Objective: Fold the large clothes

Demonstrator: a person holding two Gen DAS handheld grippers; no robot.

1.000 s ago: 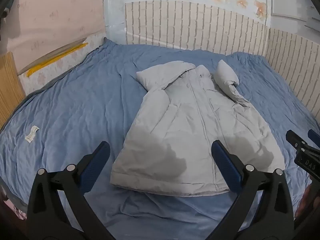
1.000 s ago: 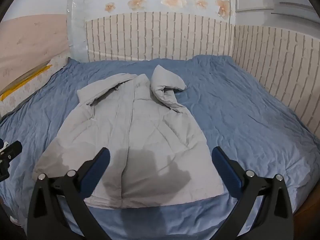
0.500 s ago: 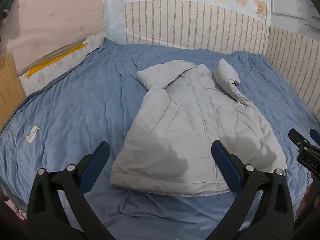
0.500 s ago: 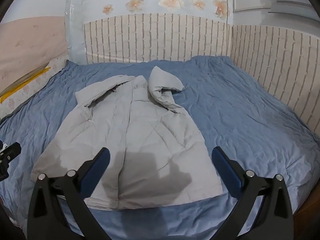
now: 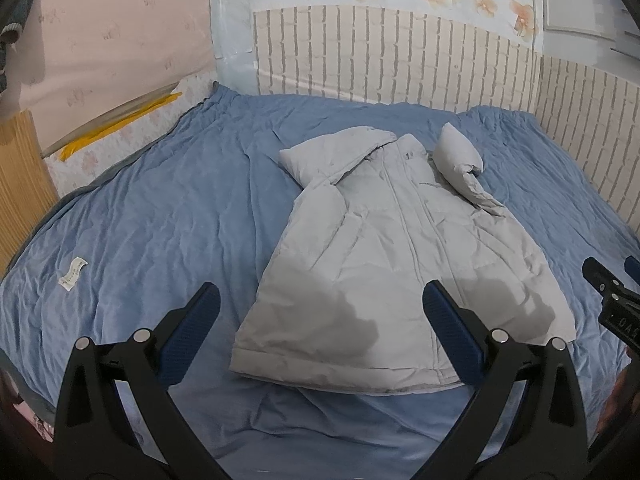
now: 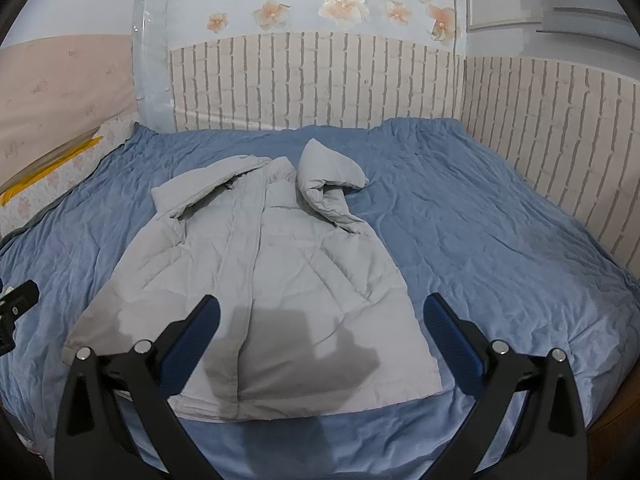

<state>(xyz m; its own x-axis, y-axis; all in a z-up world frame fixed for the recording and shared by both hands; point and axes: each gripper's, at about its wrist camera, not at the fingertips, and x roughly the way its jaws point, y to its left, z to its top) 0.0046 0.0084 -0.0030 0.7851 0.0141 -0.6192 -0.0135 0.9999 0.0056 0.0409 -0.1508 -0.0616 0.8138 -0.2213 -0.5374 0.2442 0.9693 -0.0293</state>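
A light grey padded jacket (image 5: pixel 396 256) (image 6: pixel 264 280) lies flat, front up, on a blue bedspread (image 5: pixel 160 216) (image 6: pixel 480 232), hem toward me and collar toward the far wall. Its left sleeve (image 5: pixel 320 156) is folded across the shoulder, and the right sleeve (image 5: pixel 460 160) is bunched up beside the collar. My left gripper (image 5: pixel 320 336) hovers open above the hem, nothing between its blue-padded fingers. My right gripper (image 6: pixel 320 340) is also open and empty, over the hem's right half. Each gripper shows at the edge of the other's view.
A brick-pattern padded wall (image 6: pixel 320 80) runs behind the bed and along its right side (image 6: pixel 560 120). A small white label (image 5: pixel 73 276) lies on the bedspread at left. A yellow strip (image 5: pixel 120 128) and a wooden panel (image 5: pixel 20 168) stand at the bed's left.
Both grippers have drawn back and risen slightly, so the jacket sits a little further off. Both stay open, and the jacket has not moved.
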